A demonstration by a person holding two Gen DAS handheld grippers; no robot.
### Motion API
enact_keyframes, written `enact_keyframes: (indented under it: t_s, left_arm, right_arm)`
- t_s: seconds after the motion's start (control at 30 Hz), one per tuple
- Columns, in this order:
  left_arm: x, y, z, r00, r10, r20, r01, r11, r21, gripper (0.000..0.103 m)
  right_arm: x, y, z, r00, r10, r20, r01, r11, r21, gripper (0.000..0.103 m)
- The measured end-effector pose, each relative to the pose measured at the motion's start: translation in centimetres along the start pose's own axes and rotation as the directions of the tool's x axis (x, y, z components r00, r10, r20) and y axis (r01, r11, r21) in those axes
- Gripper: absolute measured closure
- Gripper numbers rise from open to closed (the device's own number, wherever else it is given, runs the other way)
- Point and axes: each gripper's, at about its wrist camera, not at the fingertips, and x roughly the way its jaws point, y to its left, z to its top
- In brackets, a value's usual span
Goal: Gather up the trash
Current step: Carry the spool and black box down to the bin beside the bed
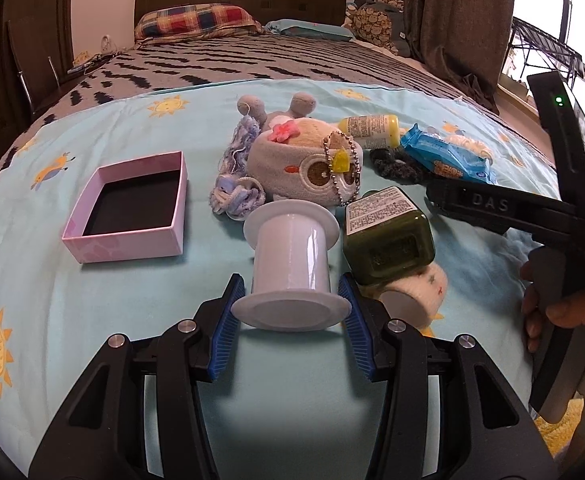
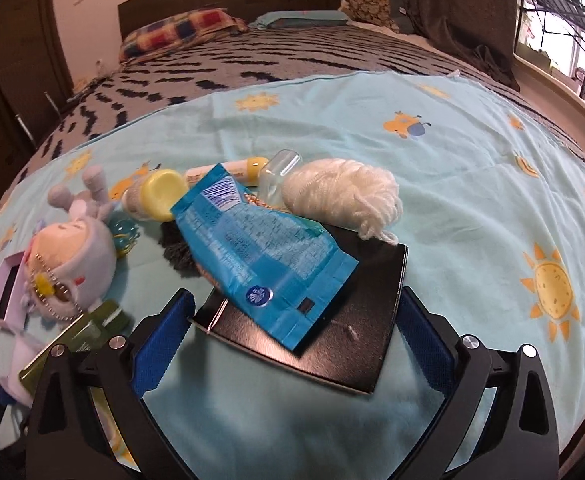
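My left gripper (image 1: 291,282) is shut on a white plastic spool (image 1: 292,256); its blue pads press on the spool's near flange, just above the light-blue sheet (image 1: 92,312). An open pink box (image 1: 128,208) lies to the left of the spool. In the right wrist view my right gripper (image 2: 292,332) stands open wide, a finger on each side of a flat black box (image 2: 356,320). A crumpled blue wrapper (image 2: 260,256) lies on top of that box, and the pads touch neither. The right gripper's black body (image 1: 492,204) and a hand (image 1: 560,312) show at the right edge.
A plush toy (image 1: 300,160), a green bottle (image 1: 388,232), a bandage roll (image 1: 416,296), a yellow-capped bottle (image 2: 156,196), a dark scrunchie (image 2: 176,252), a clear cap (image 2: 278,172) and white yarn (image 2: 340,192) crowd the sheet. Pillows (image 1: 196,20) lie at the headboard.
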Motion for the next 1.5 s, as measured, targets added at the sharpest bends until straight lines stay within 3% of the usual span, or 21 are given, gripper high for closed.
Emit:
enact_keyframes:
  t_s: [0.17, 0.23, 0.57, 0.87, 1.23, 1.5]
  left_arm:
    - [-0.2, -0.2, -0.1, 1.0, 0.012, 0.001, -0.012, 1.0, 0.007, 0.057]
    - [-0.6, -0.1, -0.3, 1.0, 0.019, 0.004, -0.019, 1.0, 0.008, 0.057]
    - [-4.2, -0.1, -1.6, 0.999, 0.046, 0.029, -0.046, 0.999, 0.004, 0.057]
    - [-8.4, -1.4, -4.6, 0.997, 0.05, 0.056, -0.05, 0.999, 0.003, 0.057]
    - [-13.5, -4.0, -10.3, 0.996, 0.021, 0.083, -0.022, 1.0, 0.017, 0.057]
    - [-14.7, -5.7, -15.8, 0.998, -0.021, 0.054, 0.02, 1.0, 0.016, 0.057]
  right_arm:
    - [-0.3, -0.4, -0.4, 1.0, 0.011, 0.009, -0.011, 1.0, -0.007, 0.007]
    - [-0.8, -0.9, -0.5, 1.0, 0.012, 0.017, -0.012, 1.0, -0.003, 0.022]
    - [-3.7, -2.4, -3.3, 0.998, 0.06, 0.029, -0.059, 0.997, -0.041, 0.023]
    - [-9.5, -5.1, -8.1, 0.993, 0.092, 0.07, -0.089, 0.995, -0.051, 0.023]
    - [-17.6, -5.2, -14.2, 0.971, 0.185, 0.152, -0.167, 0.979, -0.119, 0.023]
    - [-19.0, -5.1, -19.3, 0.972, 0.209, 0.104, -0.19, 0.967, -0.171, 0.023]
